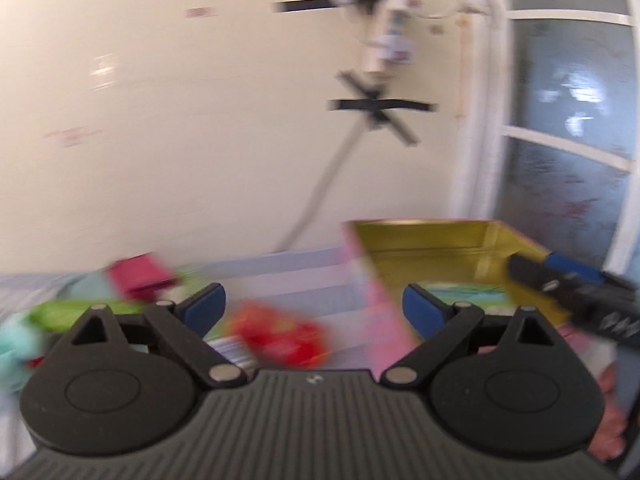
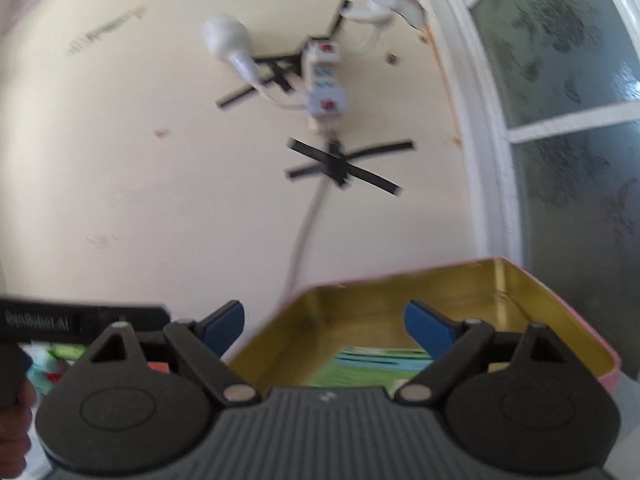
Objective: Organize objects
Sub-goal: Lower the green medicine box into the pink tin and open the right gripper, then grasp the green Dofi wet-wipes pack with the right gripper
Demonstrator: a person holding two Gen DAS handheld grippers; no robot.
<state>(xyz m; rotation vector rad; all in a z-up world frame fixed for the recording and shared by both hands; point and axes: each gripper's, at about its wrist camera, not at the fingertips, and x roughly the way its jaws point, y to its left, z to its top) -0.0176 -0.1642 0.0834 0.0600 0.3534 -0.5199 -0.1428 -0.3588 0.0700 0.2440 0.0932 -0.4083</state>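
A pink tin with a gold inside stands open at the right; in the right wrist view the tin holds a flat green and blue packet. My left gripper is open over a blurred red packet, with nothing pinched between its pads. A magenta packet and a green packet lie blurred to the left. My right gripper is open at the tin's near rim, with nothing held. One finger of the right gripper reaches over the tin's right wall.
A striped cloth covers the surface. Behind it is a cream wall with a power strip fixed by black tape and a hanging cable. A frosted glass door stands at the right. A hand shows at the lower left.
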